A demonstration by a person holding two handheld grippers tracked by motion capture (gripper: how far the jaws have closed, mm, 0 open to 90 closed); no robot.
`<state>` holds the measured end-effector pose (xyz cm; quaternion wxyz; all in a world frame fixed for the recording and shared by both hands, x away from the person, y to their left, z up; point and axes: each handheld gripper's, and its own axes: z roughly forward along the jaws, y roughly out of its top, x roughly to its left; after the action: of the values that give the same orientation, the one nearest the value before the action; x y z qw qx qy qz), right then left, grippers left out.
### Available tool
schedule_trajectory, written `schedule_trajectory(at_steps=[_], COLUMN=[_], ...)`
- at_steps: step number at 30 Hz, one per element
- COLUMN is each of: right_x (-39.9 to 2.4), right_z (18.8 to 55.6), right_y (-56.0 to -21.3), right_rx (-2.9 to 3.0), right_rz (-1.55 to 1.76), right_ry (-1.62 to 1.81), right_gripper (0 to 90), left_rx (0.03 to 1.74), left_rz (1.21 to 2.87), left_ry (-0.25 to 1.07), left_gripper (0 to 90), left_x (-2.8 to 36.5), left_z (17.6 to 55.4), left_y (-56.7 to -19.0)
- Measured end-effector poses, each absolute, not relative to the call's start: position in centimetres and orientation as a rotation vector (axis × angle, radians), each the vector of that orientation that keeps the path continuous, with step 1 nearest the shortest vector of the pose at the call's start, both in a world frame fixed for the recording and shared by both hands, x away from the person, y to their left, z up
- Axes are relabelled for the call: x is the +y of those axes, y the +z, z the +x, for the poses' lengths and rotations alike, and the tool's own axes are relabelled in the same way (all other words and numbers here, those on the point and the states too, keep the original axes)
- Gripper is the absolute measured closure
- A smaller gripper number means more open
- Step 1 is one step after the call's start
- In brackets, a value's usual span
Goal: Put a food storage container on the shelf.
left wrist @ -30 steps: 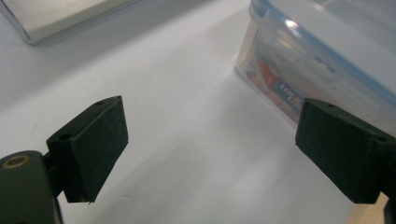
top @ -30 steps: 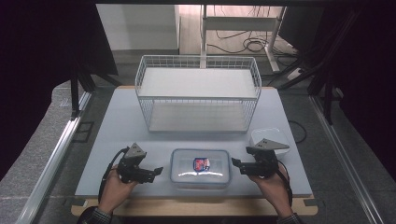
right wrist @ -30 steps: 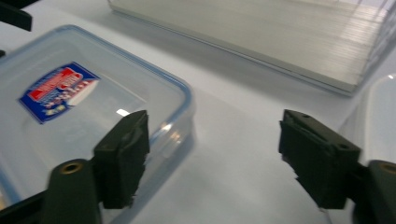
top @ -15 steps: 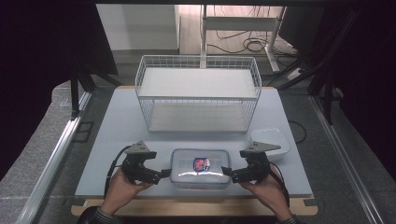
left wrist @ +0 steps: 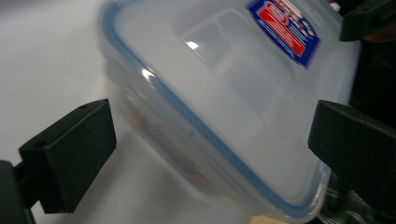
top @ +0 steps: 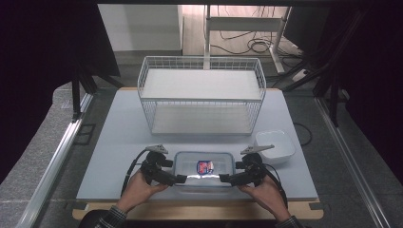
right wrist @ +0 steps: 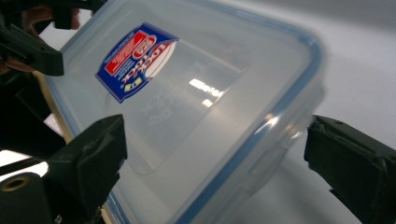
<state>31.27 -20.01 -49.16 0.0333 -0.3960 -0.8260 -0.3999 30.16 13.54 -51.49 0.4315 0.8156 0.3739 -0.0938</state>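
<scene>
A clear plastic container (top: 204, 168) with a blue-rimmed lid and a red-and-blue label lies at the front middle of the table. My left gripper (top: 177, 179) is at its left front corner and my right gripper (top: 225, 179) at its right front corner, each held by a hand. In the left gripper view the container (left wrist: 224, 84) fills the gap of my open left gripper (left wrist: 210, 149), its jaws apart from the walls. In the right gripper view my right gripper (right wrist: 219, 163) is likewise open around a corner of the container (right wrist: 196, 93).
A white wire basket (top: 202, 95) with two shelves stands behind the container at mid table. A white square bowl (top: 274, 146) sits just right of the right hand. The wooden front edge (top: 199, 210) runs close under both hands.
Both grippers have moved inward from the container's sides and now straddle its front corners. The container has stayed in place.
</scene>
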Motion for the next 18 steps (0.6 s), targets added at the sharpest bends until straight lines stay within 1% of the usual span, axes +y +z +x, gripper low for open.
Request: schedule_trajectory(at_steps=[2, 4, 7, 10, 11, 14, 15, 18], right_x=[-19.9, -20.0, -20.2, -20.6, -20.8, -21.8, -22.0, -22.3], right_z=[31.5, 31.6, 31.6, 31.6, 31.6, 31.8, 31.9, 31.9], right_y=[-49.5, -49.8, -49.6, -49.6, -49.6, -49.3, -49.2, -49.0], right_rx=[-2.488, -2.458, -2.446, -2.406, -2.39, -2.319, -2.301, -2.28], right_rz=[-1.209, -1.218, -1.224, -1.231, -1.234, -1.271, -1.278, -1.29], right_ry=[-1.205, -1.193, -1.187, -1.168, -1.167, -1.225, -1.237, -1.244], right_gripper=[5.1, 4.8, 9.1, 13.4, 15.4, 29.9, 33.0, 37.3], left_rx=[0.935, 0.937, 0.939, 0.967, 0.97, 0.957, 0.957, 0.985], left_rz=[2.034, 2.033, 2.017, 1.963, 1.954, 1.945, 1.936, 1.877], left_ry=[-0.245, -0.251, -0.271, -0.327, -0.335, -0.324, -0.326, -0.358], left_gripper=[0.1, 1.1, 8.1, 16.6, 19.2, 27.3, 28.9, 36.1], left_x=[13.3, 13.4, 14.1, 14.9, 15.1, 15.6, 15.7, 16.3], left_z=[30.1, 30.0, 29.8, 29.7, 29.7, 29.3, 29.2, 29.1], left_y=[-51.7, -51.6, -51.4, -51.7, -51.7, -51.4, -51.4, -51.6])
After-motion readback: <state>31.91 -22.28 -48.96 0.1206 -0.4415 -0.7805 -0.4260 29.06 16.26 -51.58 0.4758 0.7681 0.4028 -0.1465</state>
